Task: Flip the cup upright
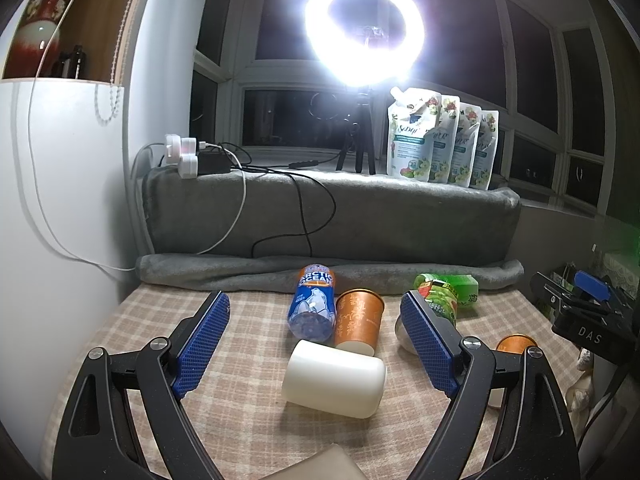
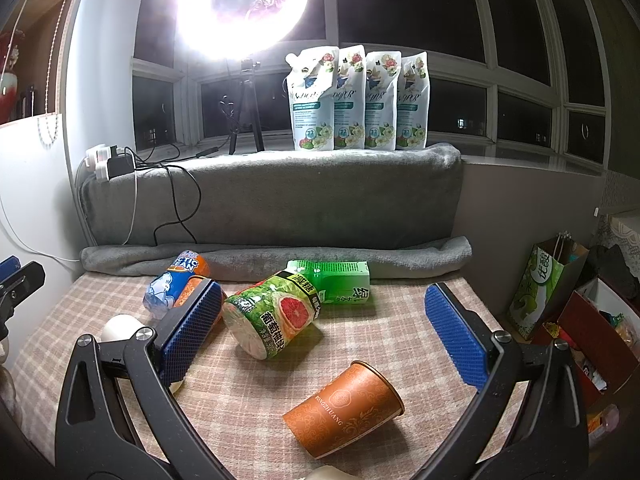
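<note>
A white cup (image 1: pixel 334 378) lies on its side on the checked cloth (image 1: pixel 248 412), between the fingers of my open left gripper (image 1: pixel 314 298) and touching neither pad. Just beyond it an orange paper cup (image 1: pixel 358 322) also lies tipped, beside a blue bottle (image 1: pixel 314 304). In the right wrist view a second orange cup (image 2: pixel 344 408) lies on its side, mouth to the right, inside the span of my open right gripper (image 2: pixel 323 289). The white cup (image 2: pixel 120 328) shows partly behind the left finger there.
Two green bottles (image 2: pixel 272 320) (image 2: pixel 340 280) lie behind the orange cup. A rolled grey blanket (image 1: pixel 320 272) edges the back, with laundry pouches (image 1: pixel 440 140), a ring light (image 1: pixel 364 28) and a power strip (image 1: pixel 188 156) above. Bags and boxes (image 2: pixel 552 288) stand off the right edge.
</note>
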`<state>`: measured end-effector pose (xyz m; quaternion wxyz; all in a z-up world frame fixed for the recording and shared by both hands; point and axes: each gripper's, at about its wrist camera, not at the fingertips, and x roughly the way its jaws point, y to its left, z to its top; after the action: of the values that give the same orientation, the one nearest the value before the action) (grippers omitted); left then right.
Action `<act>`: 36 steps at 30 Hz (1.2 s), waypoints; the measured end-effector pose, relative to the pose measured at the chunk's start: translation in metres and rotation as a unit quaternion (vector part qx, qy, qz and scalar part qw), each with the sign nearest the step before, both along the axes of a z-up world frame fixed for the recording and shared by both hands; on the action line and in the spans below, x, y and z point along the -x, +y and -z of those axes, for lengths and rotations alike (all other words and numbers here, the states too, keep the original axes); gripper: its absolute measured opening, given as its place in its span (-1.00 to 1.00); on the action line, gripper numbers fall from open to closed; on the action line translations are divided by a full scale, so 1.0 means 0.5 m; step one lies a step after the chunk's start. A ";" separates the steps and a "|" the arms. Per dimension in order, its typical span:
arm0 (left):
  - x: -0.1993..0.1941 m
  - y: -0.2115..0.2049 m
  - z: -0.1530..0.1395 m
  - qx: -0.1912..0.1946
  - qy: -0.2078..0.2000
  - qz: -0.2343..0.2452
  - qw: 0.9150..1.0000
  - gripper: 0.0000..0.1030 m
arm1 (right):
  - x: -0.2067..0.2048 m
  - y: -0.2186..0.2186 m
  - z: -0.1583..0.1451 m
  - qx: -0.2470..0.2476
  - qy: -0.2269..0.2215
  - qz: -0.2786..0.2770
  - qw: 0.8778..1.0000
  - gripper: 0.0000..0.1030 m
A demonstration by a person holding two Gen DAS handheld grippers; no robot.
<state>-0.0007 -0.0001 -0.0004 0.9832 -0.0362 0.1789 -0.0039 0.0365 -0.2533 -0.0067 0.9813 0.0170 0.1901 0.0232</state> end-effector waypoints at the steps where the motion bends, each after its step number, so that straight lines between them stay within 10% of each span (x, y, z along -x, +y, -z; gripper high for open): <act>1: 0.000 -0.001 -0.001 0.000 0.000 0.001 1.000 0.70 | 0.000 0.000 0.000 0.000 0.000 0.000 1.000 1.00; 25: -0.048 -0.048 0.004 -0.018 0.025 0.051 0.998 0.70 | -0.011 -0.037 0.009 -0.006 0.004 0.006 1.000 1.00; 36: -0.168 -0.198 0.011 -0.133 0.091 0.201 0.966 0.70 | -0.024 -0.140 0.049 -0.033 0.022 0.038 0.998 1.00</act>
<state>0.0832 -0.0993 -0.0058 0.9378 0.1309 0.2705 -0.1741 0.0484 -0.3233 -0.0313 0.9759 0.0572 0.2103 -0.0080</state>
